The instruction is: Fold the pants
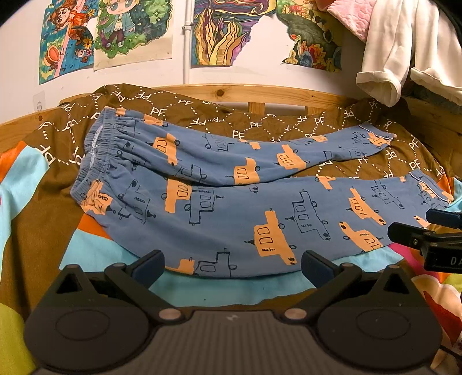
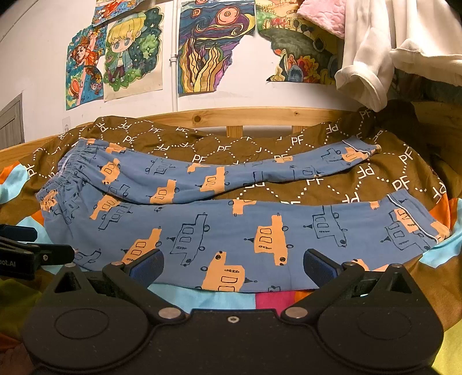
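Warm, yellowish indoor light, fairly even with soft shadows only; both views sharp at centre, strong fisheye bending and dark vignette at the corners, no glare.

- The pants (image 1: 231, 213) were blue, printed with orange vehicles and dark outline vehicles; a thin white piping ran near the cuffs (image 2: 410, 216).
- The bedcover (image 1: 260, 124) was brown with white dotted diamonds and white "PF" letters, with cyan, orange, pink and lime patches along its near edge.
- The frame (image 2: 260, 115) was pale wood.
- The wall (image 2: 34, 57) was white, hung with multicoloured drawings (image 2: 213, 46).
- The hanging garment (image 1: 398, 49) was cream-white, beside pink quilted cloth (image 1: 352, 14).
- The finger pads (image 2: 147, 262) were dark blue on black bodies.
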A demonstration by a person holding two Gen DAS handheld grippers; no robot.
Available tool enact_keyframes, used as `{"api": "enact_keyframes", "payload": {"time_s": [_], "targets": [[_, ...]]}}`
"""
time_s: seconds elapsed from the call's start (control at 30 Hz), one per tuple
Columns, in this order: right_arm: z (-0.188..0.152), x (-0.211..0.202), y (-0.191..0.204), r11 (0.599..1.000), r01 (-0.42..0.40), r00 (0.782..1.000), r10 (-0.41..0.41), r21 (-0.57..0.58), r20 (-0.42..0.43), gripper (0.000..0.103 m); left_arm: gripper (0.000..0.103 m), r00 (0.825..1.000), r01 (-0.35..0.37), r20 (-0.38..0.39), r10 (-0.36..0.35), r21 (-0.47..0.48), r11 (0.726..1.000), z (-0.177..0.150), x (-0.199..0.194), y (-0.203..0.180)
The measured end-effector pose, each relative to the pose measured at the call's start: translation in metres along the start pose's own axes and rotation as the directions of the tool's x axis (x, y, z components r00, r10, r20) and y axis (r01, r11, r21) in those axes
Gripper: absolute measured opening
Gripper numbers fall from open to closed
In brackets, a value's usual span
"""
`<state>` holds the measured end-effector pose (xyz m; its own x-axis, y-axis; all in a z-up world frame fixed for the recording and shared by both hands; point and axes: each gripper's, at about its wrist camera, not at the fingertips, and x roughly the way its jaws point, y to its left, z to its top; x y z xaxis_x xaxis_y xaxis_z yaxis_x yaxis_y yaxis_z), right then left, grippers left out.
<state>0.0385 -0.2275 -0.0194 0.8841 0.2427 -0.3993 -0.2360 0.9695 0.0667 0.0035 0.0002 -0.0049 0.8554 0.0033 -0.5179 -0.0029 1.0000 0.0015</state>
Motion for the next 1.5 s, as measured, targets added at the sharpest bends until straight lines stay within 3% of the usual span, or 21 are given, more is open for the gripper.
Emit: {"api": "enact_keyframes", "payload": {"time_s": [1.5], "targets": [[-0.0018,-0.0006,0.0010,1.000,0.005,1.000,-0.005,0.001,-0.010,0.102,0.103,1.000,0.009,-0.017,-0.009,-0.004,1.000,0.0001,0.0027,-0.0012]]}}
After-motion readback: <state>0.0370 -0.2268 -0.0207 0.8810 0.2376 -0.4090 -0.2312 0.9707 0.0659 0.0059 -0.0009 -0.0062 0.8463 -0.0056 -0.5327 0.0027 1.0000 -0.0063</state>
